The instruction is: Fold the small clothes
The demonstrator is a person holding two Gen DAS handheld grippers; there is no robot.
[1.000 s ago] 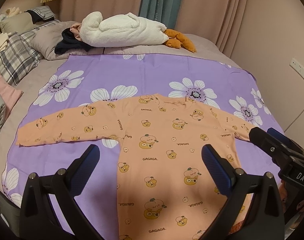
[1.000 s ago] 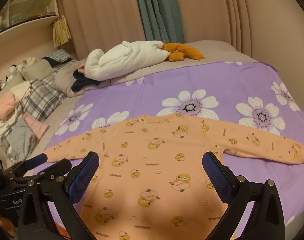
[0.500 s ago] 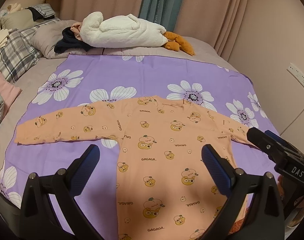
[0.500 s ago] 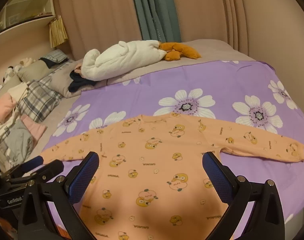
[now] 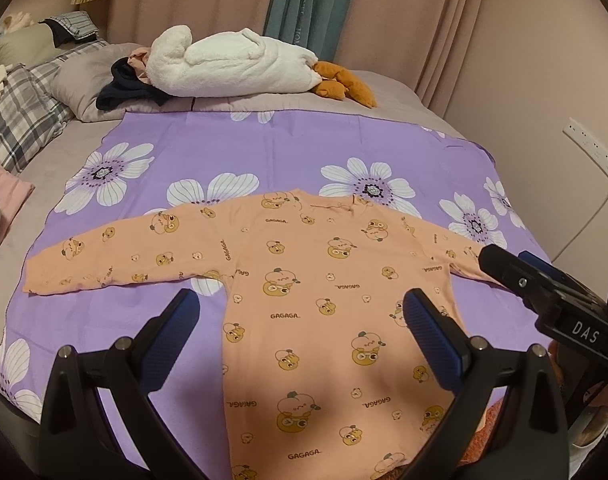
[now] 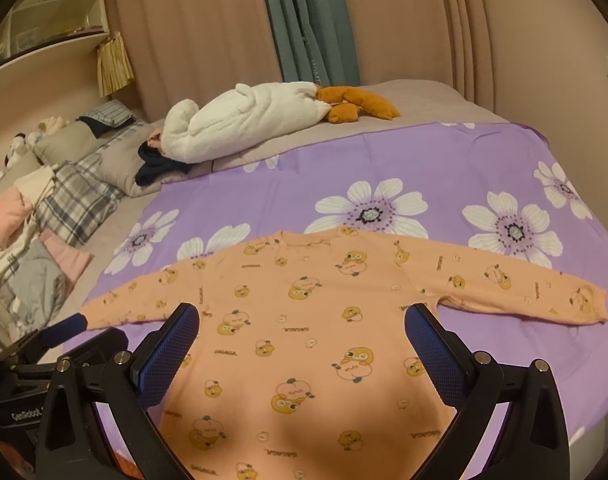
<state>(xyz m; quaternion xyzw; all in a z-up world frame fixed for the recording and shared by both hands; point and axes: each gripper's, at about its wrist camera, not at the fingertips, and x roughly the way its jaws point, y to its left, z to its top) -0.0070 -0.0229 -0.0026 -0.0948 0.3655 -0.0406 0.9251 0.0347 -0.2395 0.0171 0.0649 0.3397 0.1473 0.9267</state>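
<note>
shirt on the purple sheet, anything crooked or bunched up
Nothing much stands out. The shirt lies flat and face up on the sheet, both sleeves spread out to the sides, no bunching. Both tongs, left and right, are open above it, holding nothing.

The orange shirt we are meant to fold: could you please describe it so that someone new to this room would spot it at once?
Find the bed and the purple flowered sheet spread across it. On the near half of that sheet lies the orange shirt, flat, with both long sleeves stretched out sideways. Unlike the white plush bundle and plaid pillows farther back, it is printed with small cartoon faces and the word GAGAGA.
</note>
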